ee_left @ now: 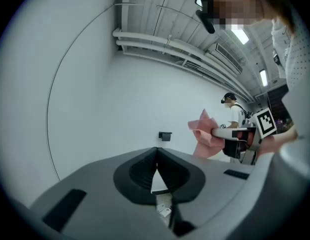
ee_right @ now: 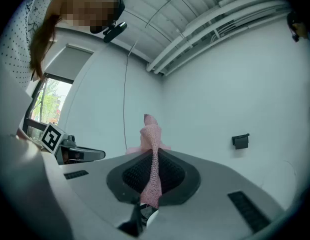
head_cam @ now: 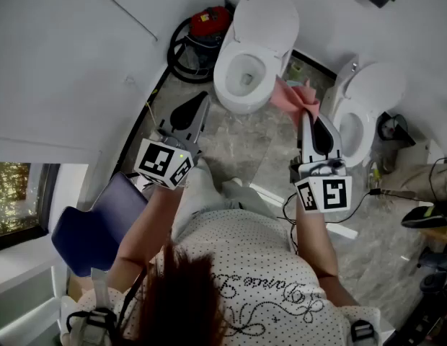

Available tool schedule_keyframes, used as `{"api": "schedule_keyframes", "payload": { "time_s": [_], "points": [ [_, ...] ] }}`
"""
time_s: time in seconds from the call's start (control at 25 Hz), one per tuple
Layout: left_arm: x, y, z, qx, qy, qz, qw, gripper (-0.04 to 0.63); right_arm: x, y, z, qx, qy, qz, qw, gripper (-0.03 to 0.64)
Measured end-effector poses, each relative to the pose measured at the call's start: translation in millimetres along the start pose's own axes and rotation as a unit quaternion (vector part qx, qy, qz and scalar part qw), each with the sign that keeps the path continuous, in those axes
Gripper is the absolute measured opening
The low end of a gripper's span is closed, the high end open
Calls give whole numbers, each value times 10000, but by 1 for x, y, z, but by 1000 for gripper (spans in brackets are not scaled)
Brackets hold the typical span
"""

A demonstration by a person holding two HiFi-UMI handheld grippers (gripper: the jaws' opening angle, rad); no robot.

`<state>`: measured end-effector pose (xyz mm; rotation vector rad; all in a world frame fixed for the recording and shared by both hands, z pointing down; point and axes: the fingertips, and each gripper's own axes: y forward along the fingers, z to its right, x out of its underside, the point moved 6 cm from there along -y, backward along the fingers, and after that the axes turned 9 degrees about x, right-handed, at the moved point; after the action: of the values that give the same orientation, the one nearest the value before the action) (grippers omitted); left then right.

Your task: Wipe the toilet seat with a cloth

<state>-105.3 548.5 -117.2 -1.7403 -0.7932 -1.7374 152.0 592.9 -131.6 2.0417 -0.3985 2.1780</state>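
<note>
A white toilet (head_cam: pixel 231 85) stands with its lid (head_cam: pixel 270 16) up, ahead of me in the head view. My right gripper (head_cam: pixel 306 116) is shut on a pink cloth (head_cam: pixel 294 96), which it holds in the air just right of the bowl, apart from the seat. In the right gripper view the cloth (ee_right: pixel 152 156) runs up between the shut jaws (ee_right: pixel 153 159). My left gripper (head_cam: pixel 202 97) hangs left of the bowl, shut with nothing in it. The left gripper view shows its pads (ee_left: pixel 145 166) closed and the cloth (ee_left: pixel 202 136) off to the right.
A second white toilet (head_cam: pixel 364 110) stands to the right. A red vacuum with a black hose (head_cam: pixel 202 31) sits behind the first toilet. A blue seat (head_cam: pixel 94 229) is at my left. Cables (head_cam: pixel 386 192) lie at the right. Another person (ee_left: pixel 235 115) stands far off.
</note>
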Motion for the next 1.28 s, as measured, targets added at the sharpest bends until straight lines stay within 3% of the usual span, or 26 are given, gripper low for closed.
{"api": "schedule_keyframes", "payload": {
  "time_s": [0.88, 1.28],
  "points": [
    [-1, 4, -4, 73, -27, -1, 10000, -2, 0, 0, 8, 72, 286, 125, 9995, 25],
    [21, 37, -69, 118, -266, -87, 9995, -2, 21, 65, 7, 178, 246, -83, 9995, 26]
  ]
}}
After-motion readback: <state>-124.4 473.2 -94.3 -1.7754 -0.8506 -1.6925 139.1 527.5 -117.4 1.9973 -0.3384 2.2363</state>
